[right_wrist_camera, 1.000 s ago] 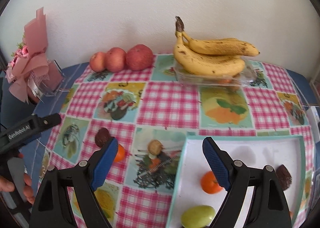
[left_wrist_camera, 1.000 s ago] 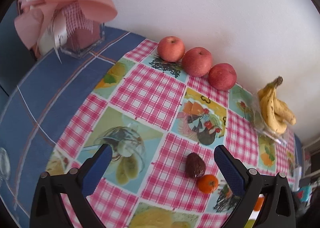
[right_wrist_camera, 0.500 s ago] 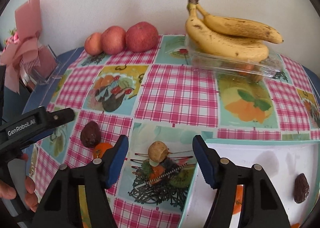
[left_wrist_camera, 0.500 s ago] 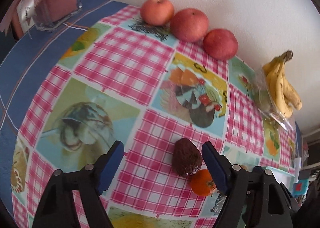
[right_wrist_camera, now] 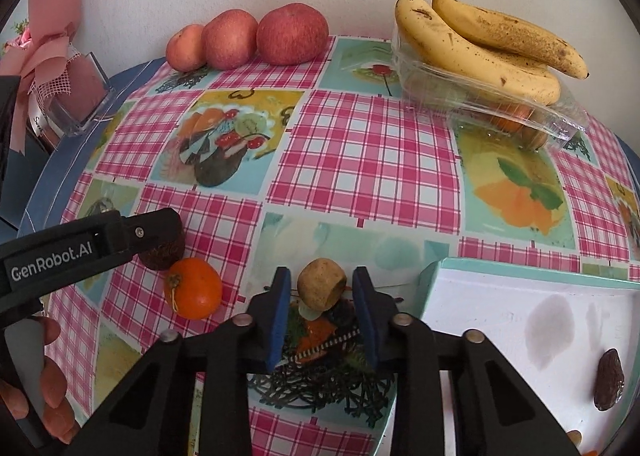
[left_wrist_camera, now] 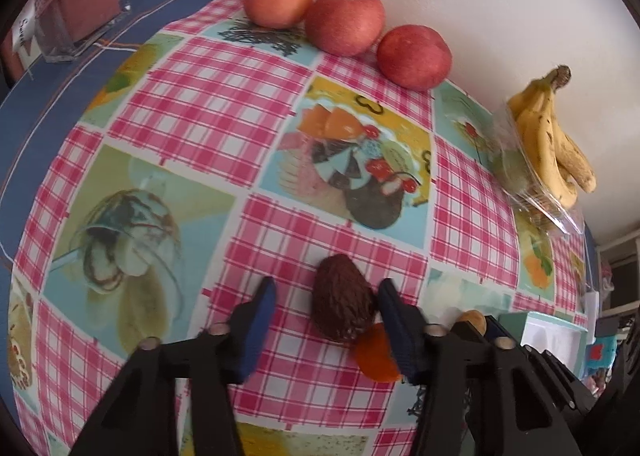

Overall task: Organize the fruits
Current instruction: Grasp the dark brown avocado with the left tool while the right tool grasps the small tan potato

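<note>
My left gripper [left_wrist_camera: 326,302] is open, its blue pads either side of a dark brown scaly fruit [left_wrist_camera: 343,304] lying on the checked tablecloth; the right pad is close to it. A small orange [left_wrist_camera: 374,354] touches that fruit. My right gripper [right_wrist_camera: 320,288] is open around a small tan round fruit [right_wrist_camera: 321,283], with gaps on both sides. The orange [right_wrist_camera: 196,293] and the dark fruit [right_wrist_camera: 166,252], partly hidden by the left gripper, lie to its left. A white tray [right_wrist_camera: 500,296] at the right holds a dark date-like fruit [right_wrist_camera: 609,380].
Three red apples [left_wrist_camera: 344,26] stand in a row by the wall. A banana bunch [right_wrist_camera: 480,44] rests on a clear plastic box [right_wrist_camera: 500,108]. A pink gift box with a ribbon [right_wrist_camera: 60,84] stands at the far left on the blue cloth.
Both grippers have moved forward and down. The left now straddles the dark fruit and has narrowed. The right now straddles the tan fruit and has narrowed.
</note>
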The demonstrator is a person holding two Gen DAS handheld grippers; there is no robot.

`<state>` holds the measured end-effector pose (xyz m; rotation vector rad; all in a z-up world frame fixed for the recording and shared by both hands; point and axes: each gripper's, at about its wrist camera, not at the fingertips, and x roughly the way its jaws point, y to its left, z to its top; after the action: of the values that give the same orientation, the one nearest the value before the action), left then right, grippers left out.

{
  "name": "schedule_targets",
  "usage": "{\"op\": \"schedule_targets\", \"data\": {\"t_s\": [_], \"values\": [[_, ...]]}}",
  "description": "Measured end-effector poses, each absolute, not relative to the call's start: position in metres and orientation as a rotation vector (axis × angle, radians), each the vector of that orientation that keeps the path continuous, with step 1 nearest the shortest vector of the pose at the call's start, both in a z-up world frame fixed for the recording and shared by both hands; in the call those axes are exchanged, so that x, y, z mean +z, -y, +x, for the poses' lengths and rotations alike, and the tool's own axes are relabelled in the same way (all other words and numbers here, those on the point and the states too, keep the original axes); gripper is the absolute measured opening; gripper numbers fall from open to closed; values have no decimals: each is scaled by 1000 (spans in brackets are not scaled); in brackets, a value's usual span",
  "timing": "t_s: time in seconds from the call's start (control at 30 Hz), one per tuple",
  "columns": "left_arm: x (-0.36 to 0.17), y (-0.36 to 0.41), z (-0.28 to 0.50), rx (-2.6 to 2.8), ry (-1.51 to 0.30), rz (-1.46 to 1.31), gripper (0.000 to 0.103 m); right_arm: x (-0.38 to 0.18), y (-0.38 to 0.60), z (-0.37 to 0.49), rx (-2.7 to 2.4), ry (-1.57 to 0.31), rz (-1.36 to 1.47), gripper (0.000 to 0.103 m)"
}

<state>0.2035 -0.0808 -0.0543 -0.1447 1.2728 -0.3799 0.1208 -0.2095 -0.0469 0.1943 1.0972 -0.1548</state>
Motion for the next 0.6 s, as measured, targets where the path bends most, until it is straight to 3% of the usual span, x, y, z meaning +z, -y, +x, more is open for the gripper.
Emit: {"op": "schedule_targets", "data": {"t_s": [0.13, 0.6], "values": [[-54, 85, 202, -389, -1277, -129, 37, -46, 211, 121, -148, -1096, 198, 26], [-1, 70, 175, -404, -1211, -156, 37, -14, 220, 104, -170, -1057, 216, 26]]}}
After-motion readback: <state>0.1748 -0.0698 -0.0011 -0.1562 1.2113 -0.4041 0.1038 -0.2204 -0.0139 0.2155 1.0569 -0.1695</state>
